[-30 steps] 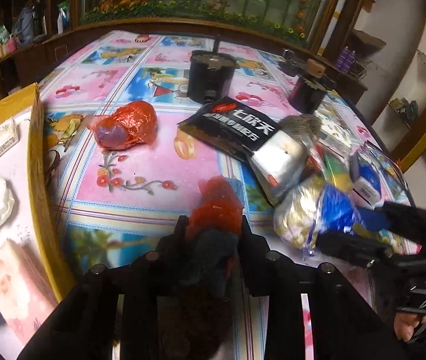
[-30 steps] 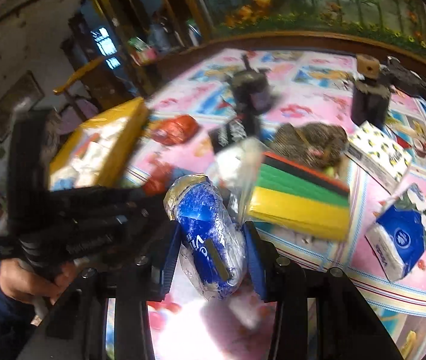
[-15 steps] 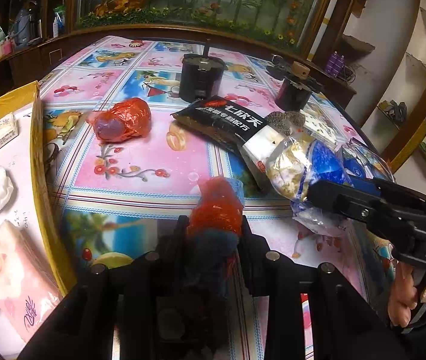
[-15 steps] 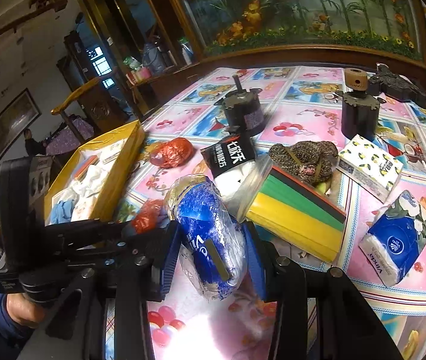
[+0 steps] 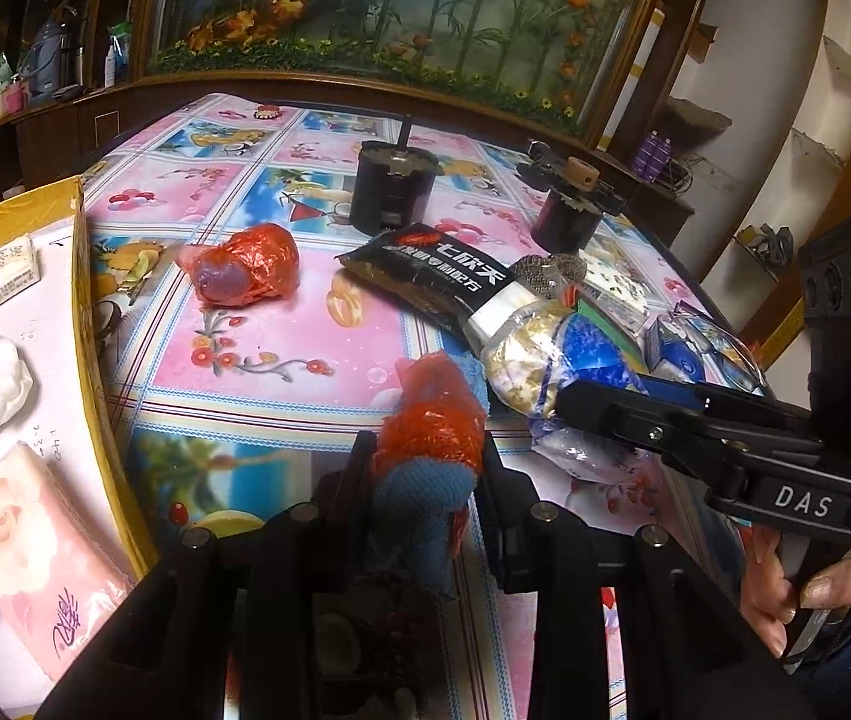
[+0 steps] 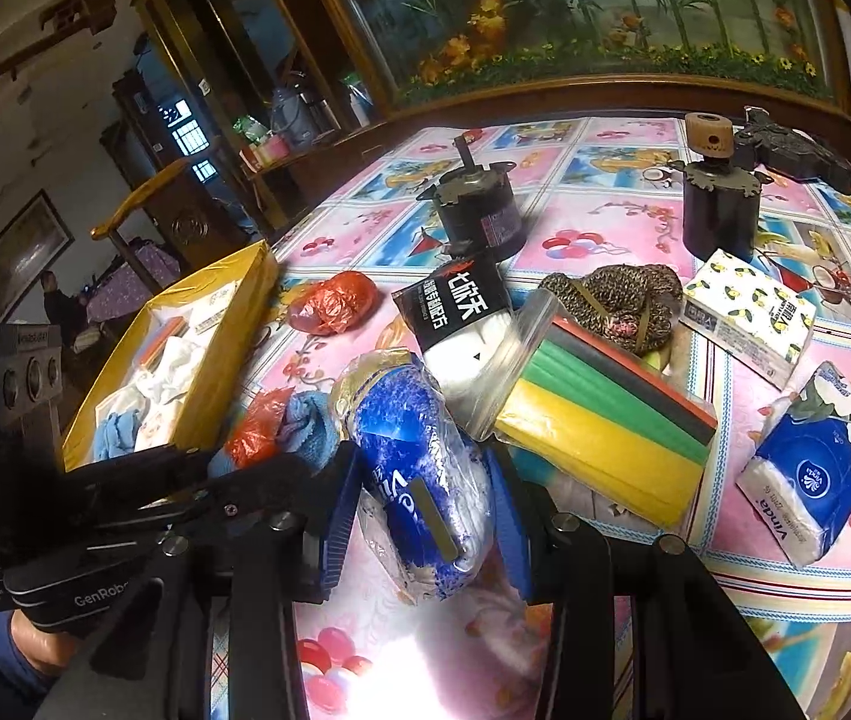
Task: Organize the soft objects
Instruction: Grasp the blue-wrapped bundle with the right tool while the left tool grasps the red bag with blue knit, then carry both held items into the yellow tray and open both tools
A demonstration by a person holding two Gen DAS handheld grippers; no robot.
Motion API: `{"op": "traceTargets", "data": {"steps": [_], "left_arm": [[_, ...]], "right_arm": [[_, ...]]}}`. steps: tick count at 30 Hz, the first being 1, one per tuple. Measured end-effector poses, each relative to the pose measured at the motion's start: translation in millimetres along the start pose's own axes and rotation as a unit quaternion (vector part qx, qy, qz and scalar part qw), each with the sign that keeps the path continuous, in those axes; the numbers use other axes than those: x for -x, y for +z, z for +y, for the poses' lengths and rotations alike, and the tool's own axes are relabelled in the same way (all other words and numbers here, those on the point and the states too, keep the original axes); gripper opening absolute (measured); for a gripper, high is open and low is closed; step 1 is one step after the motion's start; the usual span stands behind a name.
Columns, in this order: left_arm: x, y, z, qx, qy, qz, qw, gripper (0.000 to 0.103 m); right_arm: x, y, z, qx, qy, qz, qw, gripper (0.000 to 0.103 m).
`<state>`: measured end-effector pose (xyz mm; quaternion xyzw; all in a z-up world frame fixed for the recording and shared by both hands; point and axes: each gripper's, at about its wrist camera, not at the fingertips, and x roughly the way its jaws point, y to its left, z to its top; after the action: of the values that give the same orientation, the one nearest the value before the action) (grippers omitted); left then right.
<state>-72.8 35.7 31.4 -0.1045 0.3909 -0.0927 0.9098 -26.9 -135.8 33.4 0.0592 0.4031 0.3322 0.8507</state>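
Blue tissue pack (image 6: 419, 474) — lengthwise, pointing away — clamped in right tool (image 6: 425, 516).

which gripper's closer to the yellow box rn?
Left. The left gripper sits right beside the yellow box, shut on a red-bagged blue cloth; the right gripper is farther out.

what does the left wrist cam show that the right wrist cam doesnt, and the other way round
Only the left wrist view: the pink tissue pack lying in the yellow box, and the left hand-held gripper shut on a blue cloth in red plastic.

Only the right wrist view: the lemon-print tissue pack in full and the colored foam sheets.

Both: the yellow box, the red plastic bundle, the black packet, and the blue-and-white bag that the right hand-held gripper is shut on.
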Motion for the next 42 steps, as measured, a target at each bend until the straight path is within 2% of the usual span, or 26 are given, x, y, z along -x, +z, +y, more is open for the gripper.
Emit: {"op": "traceTargets", "data": {"steps": [7,12,18,25,34,42], "left_arm": [[4.0,0.5,1.6,0.003,-0.005,-0.012,0.9999,0.030],[13.7,-0.7,4.7,0.010,-0.010,-0.036,0.9992,0.030],[19.7,-3.5,11.3,0.028,-0.029,-0.027,0.9988,0.030],[55.2,2.3,23.1,0.039,-0.027,-0.062,0.9970,0.030],[101.1,8.4,70.2,0.092,-0.004,-0.109,0.9898,0.030],[126.8,7.3,120.7,0.141,0.034,-0.134,0.9803,0.030]], "right_arm": [[-2.7,2.3,-0.4,-0.009,0.016,-0.001,1.000,0.045],[2.4,3.8,0.1,-0.015,0.041,-0.015,0.999,0.045],[7.6,5.3,4.8,-0.028,0.069,-0.026,0.997,0.046],[5.0,13.3,20.7,-0.048,0.098,-0.033,0.993,0.046],[-6.6,30.2,67.9,-0.027,0.107,-0.027,0.994,0.046],[-26.7,40.8,108.0,-0.015,0.125,-0.013,0.992,0.046]]}}
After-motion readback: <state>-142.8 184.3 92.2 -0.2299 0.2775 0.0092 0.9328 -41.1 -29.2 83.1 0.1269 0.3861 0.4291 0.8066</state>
